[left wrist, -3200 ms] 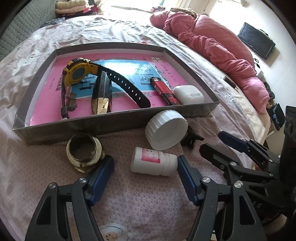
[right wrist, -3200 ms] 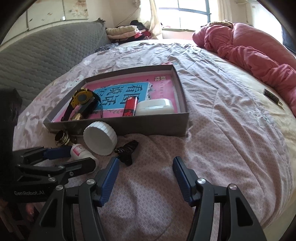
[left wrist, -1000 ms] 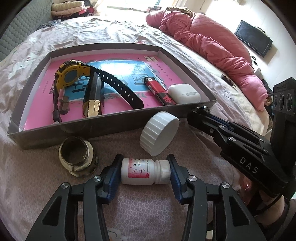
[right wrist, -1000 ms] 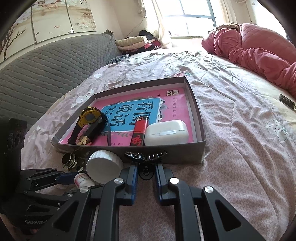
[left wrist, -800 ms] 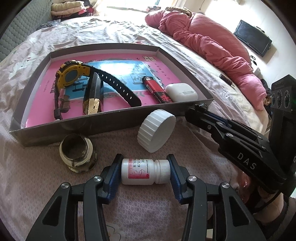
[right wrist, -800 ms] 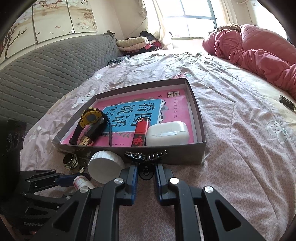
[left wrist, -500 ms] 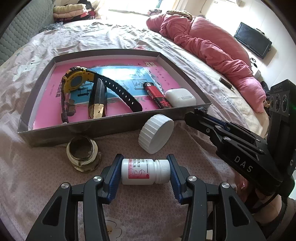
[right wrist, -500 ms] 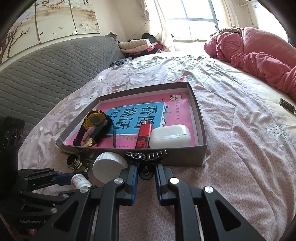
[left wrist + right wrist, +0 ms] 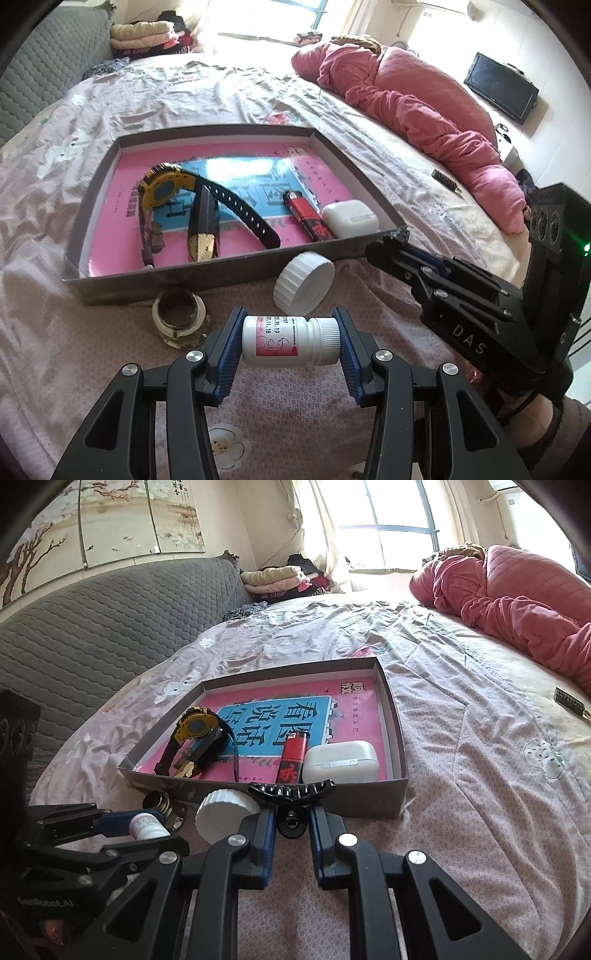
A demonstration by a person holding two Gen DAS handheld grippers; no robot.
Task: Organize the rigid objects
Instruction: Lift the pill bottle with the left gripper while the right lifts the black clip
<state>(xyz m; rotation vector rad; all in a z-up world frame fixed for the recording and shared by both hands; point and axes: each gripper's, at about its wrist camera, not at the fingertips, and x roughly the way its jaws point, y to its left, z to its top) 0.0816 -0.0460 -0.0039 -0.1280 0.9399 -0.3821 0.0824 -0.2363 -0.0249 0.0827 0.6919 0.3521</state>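
Observation:
My left gripper (image 9: 290, 341) is shut on a small white pill bottle (image 9: 288, 340), held sideways above the bedsheet in front of the grey tray (image 9: 110, 288). My right gripper (image 9: 291, 821) is shut on a black hair claw clip (image 9: 291, 792), just in front of the tray's near wall (image 9: 369, 797). The tray holds a yellow watch (image 9: 164, 186), a black-and-gold item (image 9: 201, 229), a red lighter (image 9: 304, 218) and a white earbud case (image 9: 349, 218). A white round lid (image 9: 303, 282) and a glass jar (image 9: 181, 319) lie on the bed outside the tray.
A pink quilt (image 9: 413, 107) is heaped at the far right of the bed. A small dark object (image 9: 447, 181) lies near it. A grey padded headboard (image 9: 92, 627) stands to the left, with folded clothes (image 9: 280, 578) behind.
Both grippers have risen with their loads and tilted so the tray sits farther away. The bottle is off the sheet. The lid and jar have not moved.

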